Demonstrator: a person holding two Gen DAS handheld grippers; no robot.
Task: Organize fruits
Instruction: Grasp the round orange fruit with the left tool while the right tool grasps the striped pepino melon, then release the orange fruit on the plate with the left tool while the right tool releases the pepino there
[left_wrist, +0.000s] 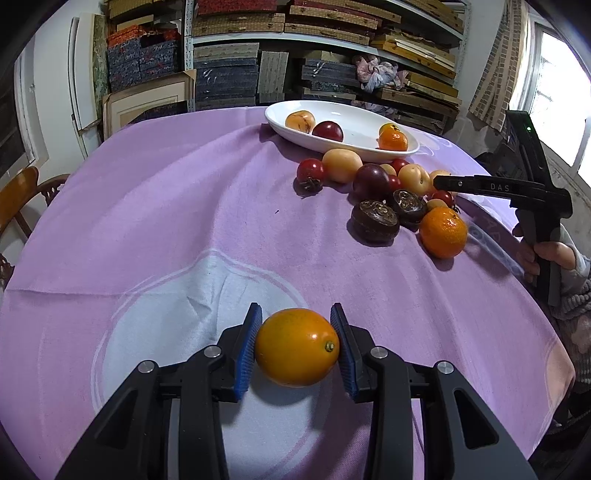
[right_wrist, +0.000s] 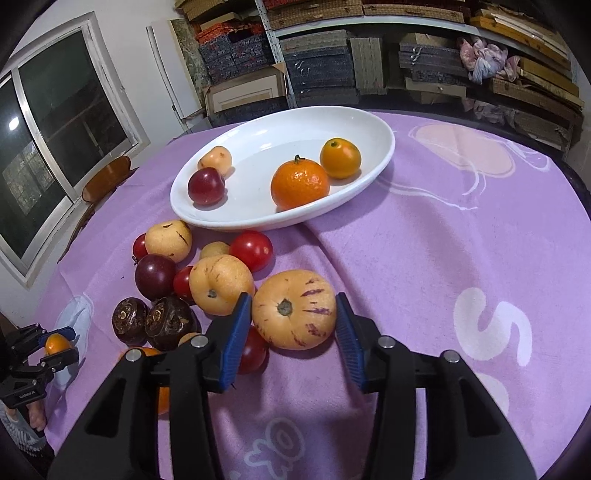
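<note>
Gripping an orange (left_wrist: 297, 347), left claw (left_wrist: 295, 349), striped melon (right_wrist: 294, 309) loosely between right claw (right_wrist: 293, 332) pads.

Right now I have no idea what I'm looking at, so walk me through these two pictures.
A person holds a pincer tool in each hand; each tool's camera looks along its fingers. The left camera shows the left gripper clamped on a small orange fruit above the purple tablecloth. The right camera shows the right gripper straddling a pale striped fruit in the loose pile; its pads look barely short of pressing it. Beyond lies a white dish holding four fruits.
</note>
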